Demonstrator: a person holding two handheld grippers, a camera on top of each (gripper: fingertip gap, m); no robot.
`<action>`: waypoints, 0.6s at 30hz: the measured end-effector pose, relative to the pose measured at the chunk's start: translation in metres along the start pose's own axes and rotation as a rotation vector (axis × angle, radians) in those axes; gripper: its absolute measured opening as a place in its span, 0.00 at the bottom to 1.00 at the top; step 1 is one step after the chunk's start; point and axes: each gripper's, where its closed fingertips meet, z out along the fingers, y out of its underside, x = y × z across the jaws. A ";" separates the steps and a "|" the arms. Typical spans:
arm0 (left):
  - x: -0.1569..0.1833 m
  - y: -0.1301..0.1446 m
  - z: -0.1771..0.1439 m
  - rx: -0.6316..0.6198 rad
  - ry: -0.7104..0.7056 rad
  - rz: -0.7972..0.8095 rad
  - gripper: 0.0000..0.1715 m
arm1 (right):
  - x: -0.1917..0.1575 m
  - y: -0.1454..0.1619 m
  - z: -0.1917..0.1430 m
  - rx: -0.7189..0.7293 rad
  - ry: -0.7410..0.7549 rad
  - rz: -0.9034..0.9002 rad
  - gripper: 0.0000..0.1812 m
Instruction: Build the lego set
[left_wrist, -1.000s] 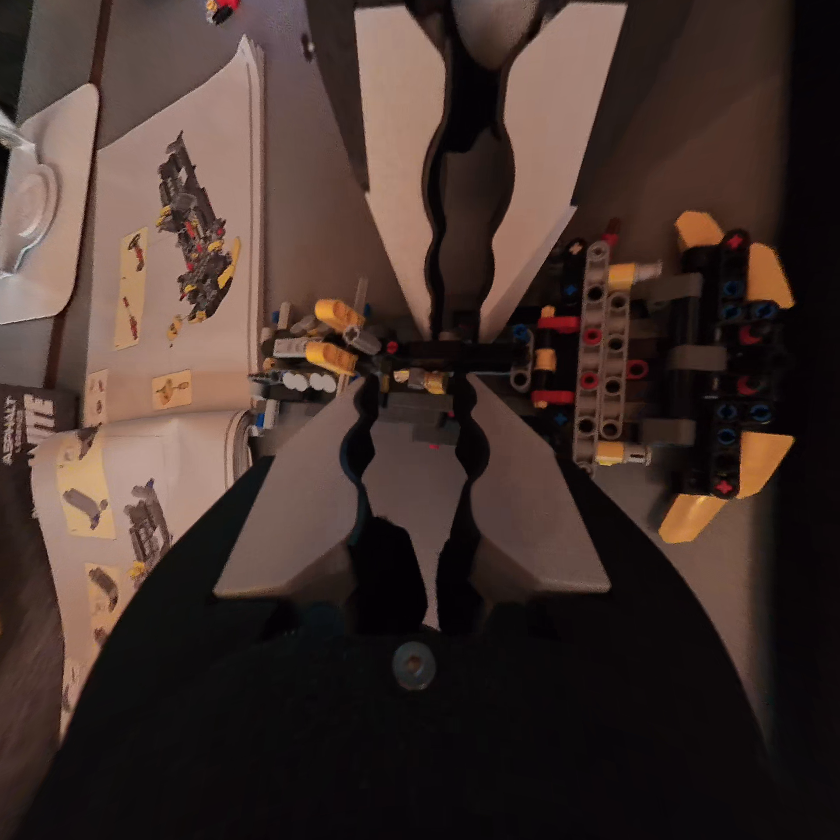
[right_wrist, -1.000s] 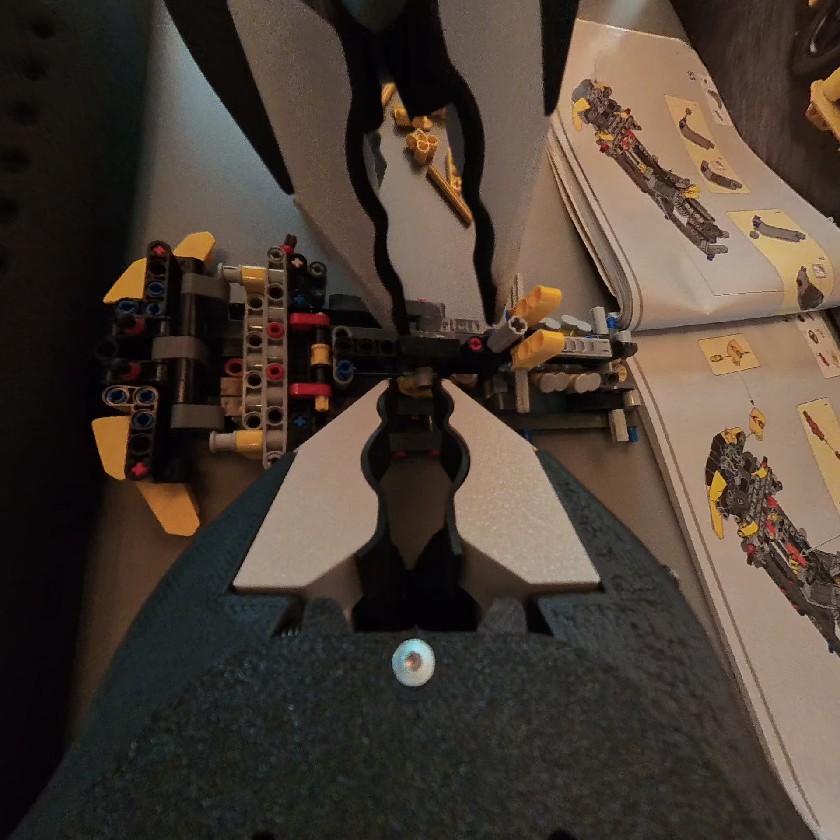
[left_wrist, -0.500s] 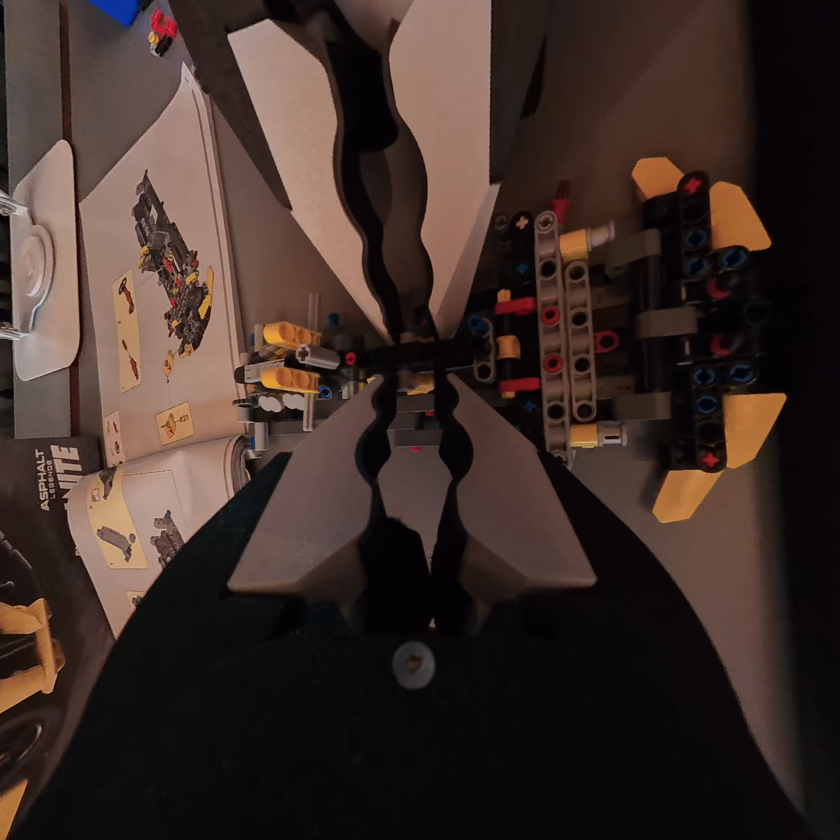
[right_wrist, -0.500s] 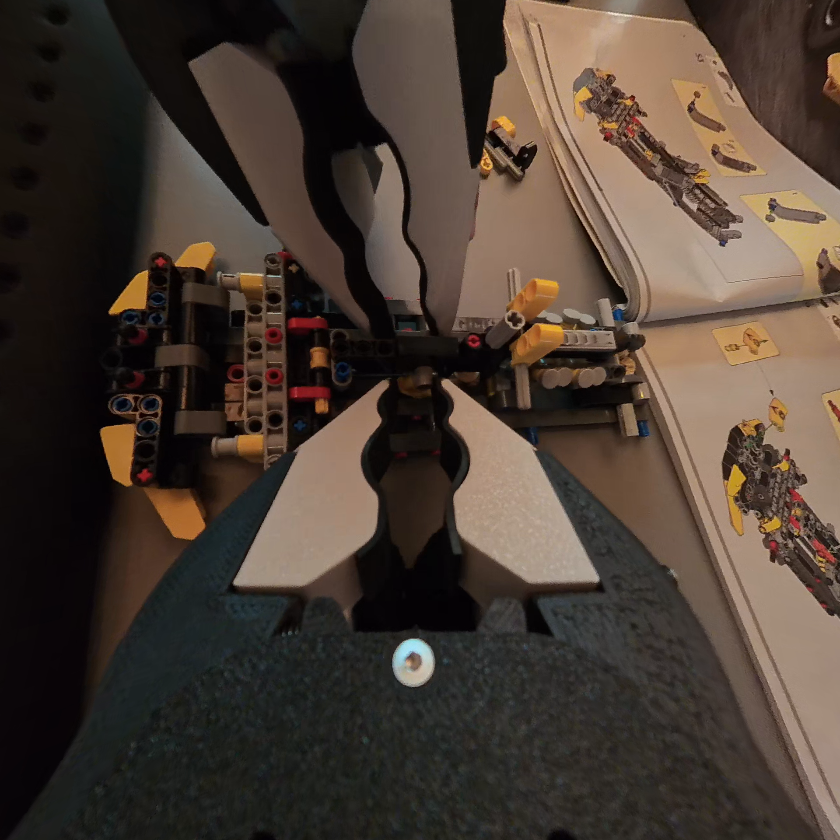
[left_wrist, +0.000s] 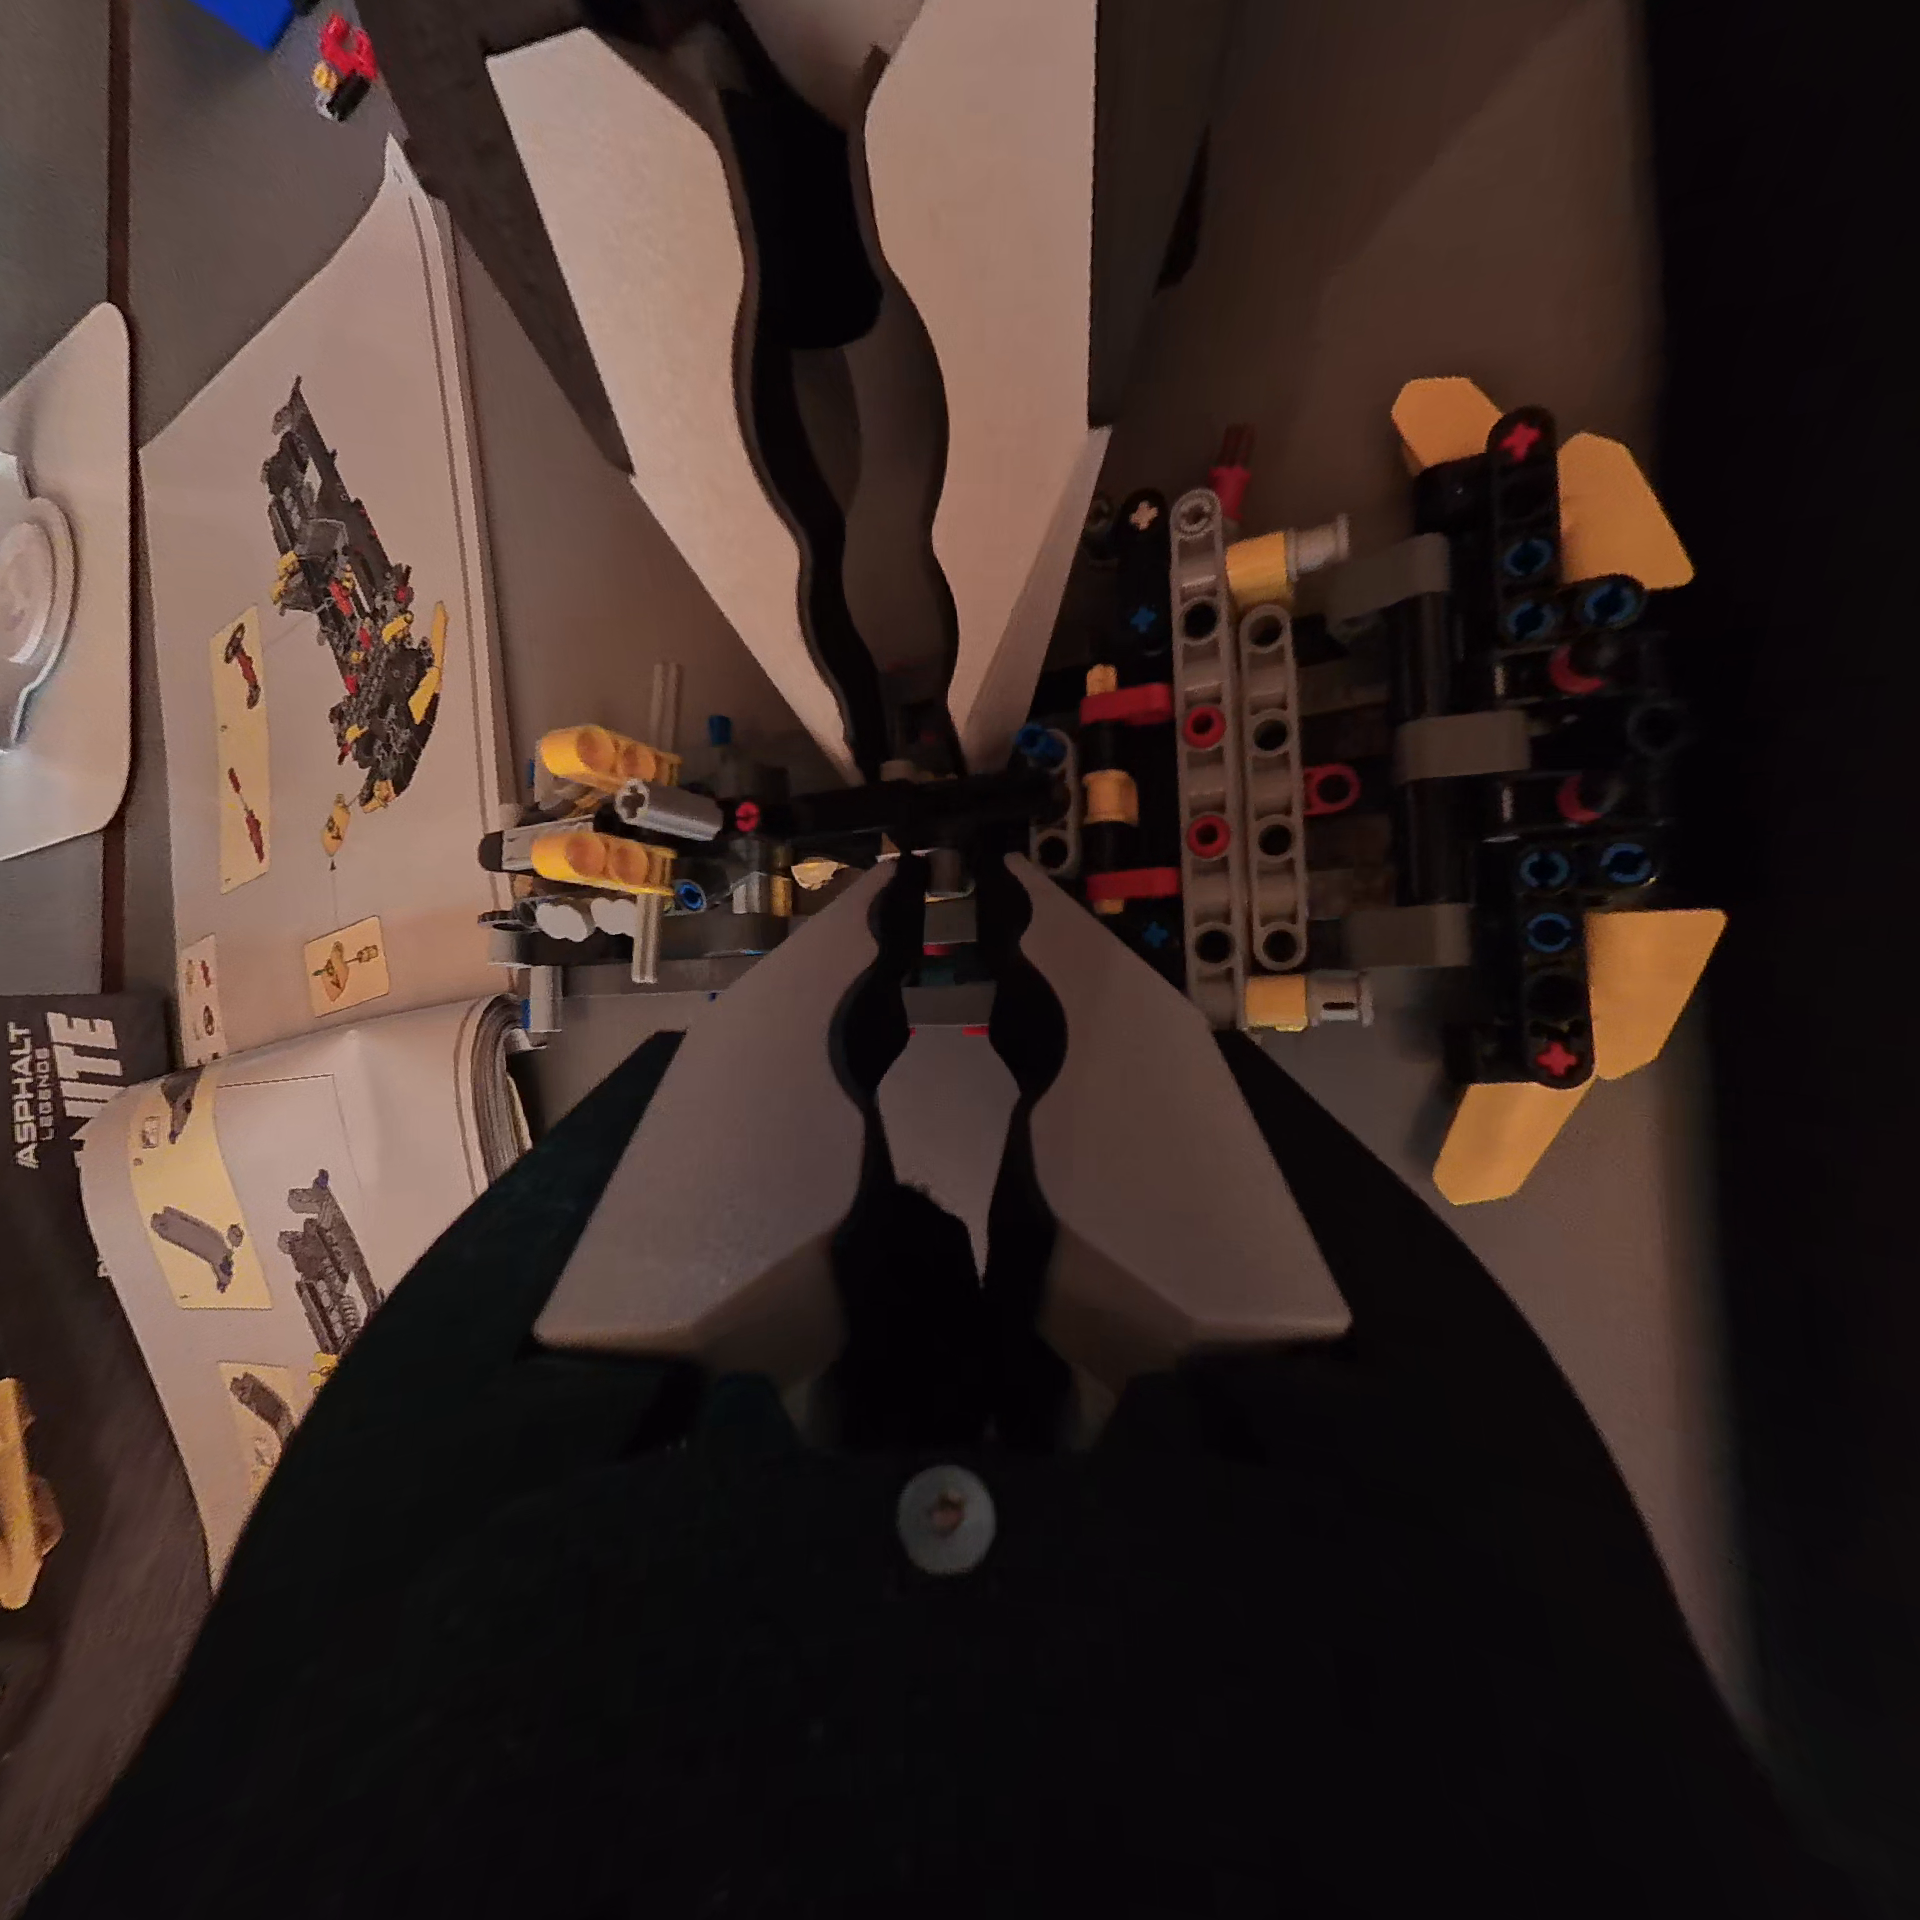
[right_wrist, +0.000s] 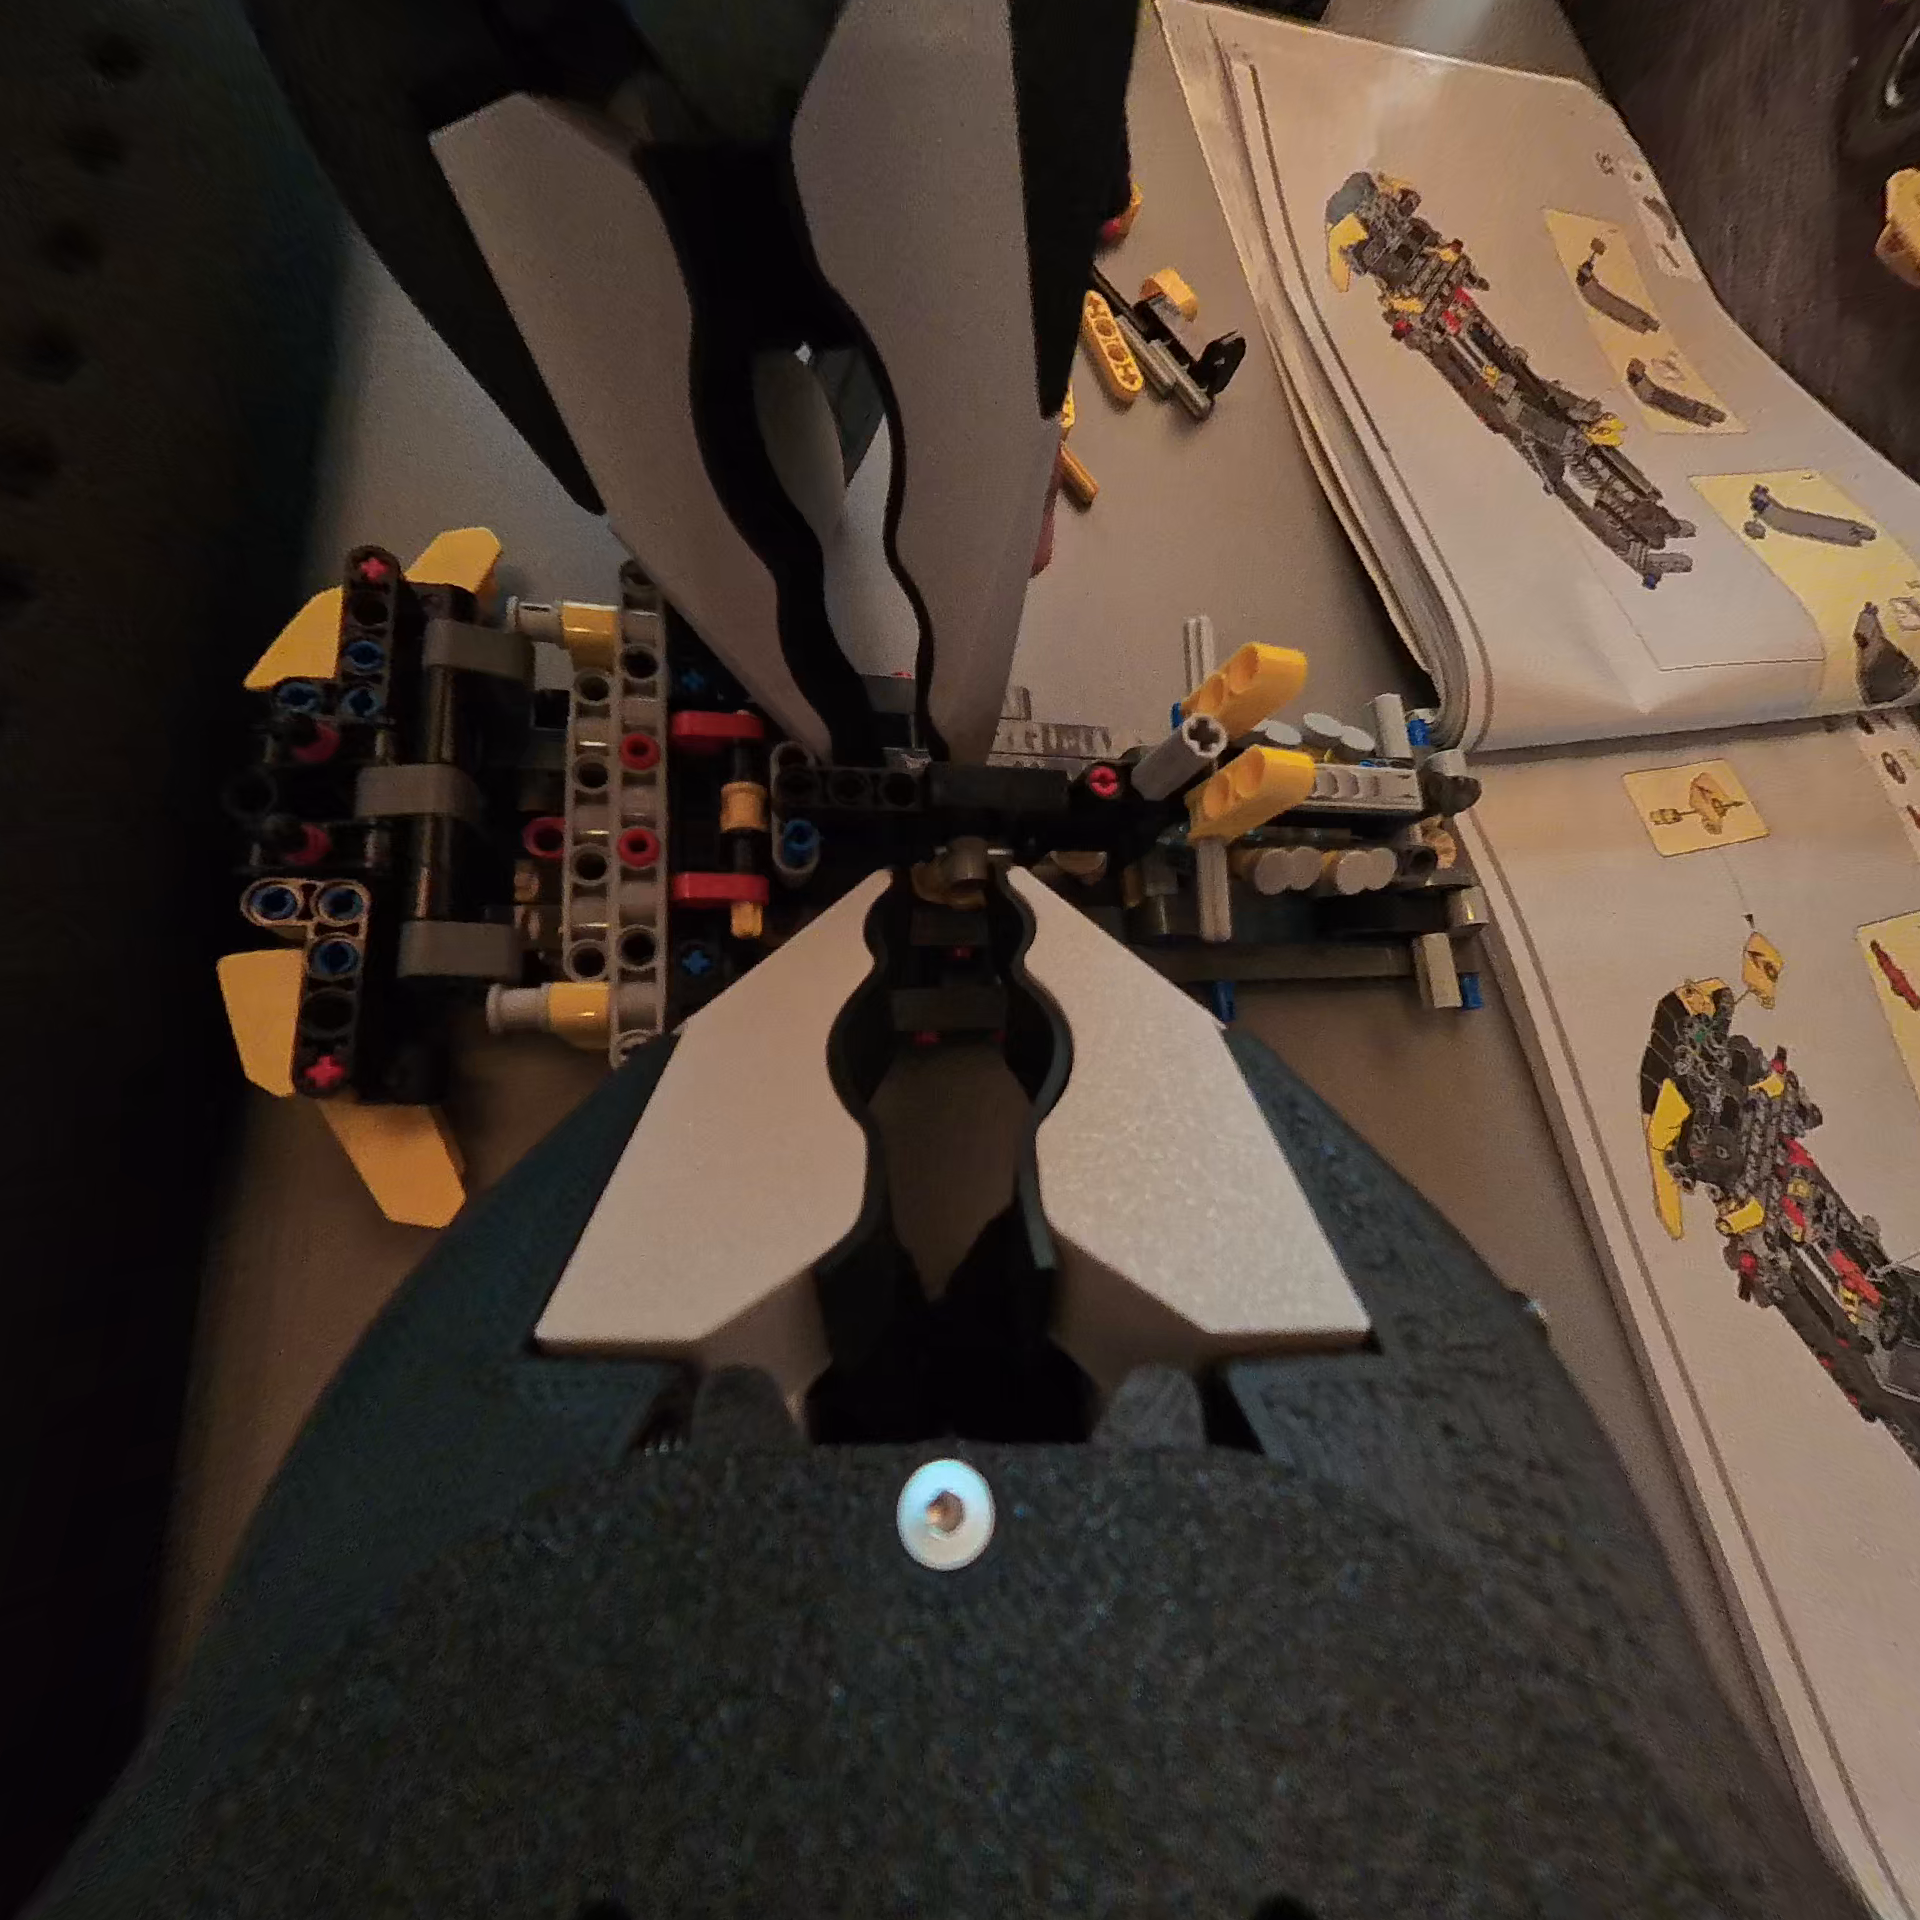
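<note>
Lego model (left_wrist: 1195, 790), a half-built black, grey and yellow car frame, lies flat on the grey table (left_wrist: 1299, 260), with both grippers meeting at its middle from opposite sides. The left gripper (left_wrist: 951, 868) has its jaws narrowed to a small gap, the tips set either side of a short grey peg just below the black centre beam (left_wrist: 914, 805); whether they actually pinch it I cannot tell. The right gripper (right_wrist: 951, 878) shows the same near-closed stance at the same beam (right_wrist: 935, 784), its tips flanking a small grey and yellow stub, and again a firm grip cannot be made out. Each view shows the other gripper coming in from the top, tips down on the far edge of the beam. Yellow wing panels (left_wrist: 1621, 509) mark one end of the frame, two yellow connectors (right_wrist: 1247, 727) the other. An open instruction booklet (right_wrist: 1558, 416) lies just beside that end, with a few loose pieces (right_wrist: 1153, 332) on the table near it
</note>
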 end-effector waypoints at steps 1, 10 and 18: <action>0.000 0.000 0.000 -0.001 -0.002 -0.001 0.04 | 0.000 0.000 0.000 0.000 0.000 0.001 0.08; -0.005 0.000 0.000 0.031 0.046 -0.065 0.08 | -0.001 0.000 0.000 0.011 -0.032 0.021 0.08; -0.005 0.000 -0.001 0.073 0.075 -0.128 0.06 | -0.001 0.000 0.000 0.009 -0.035 0.019 0.08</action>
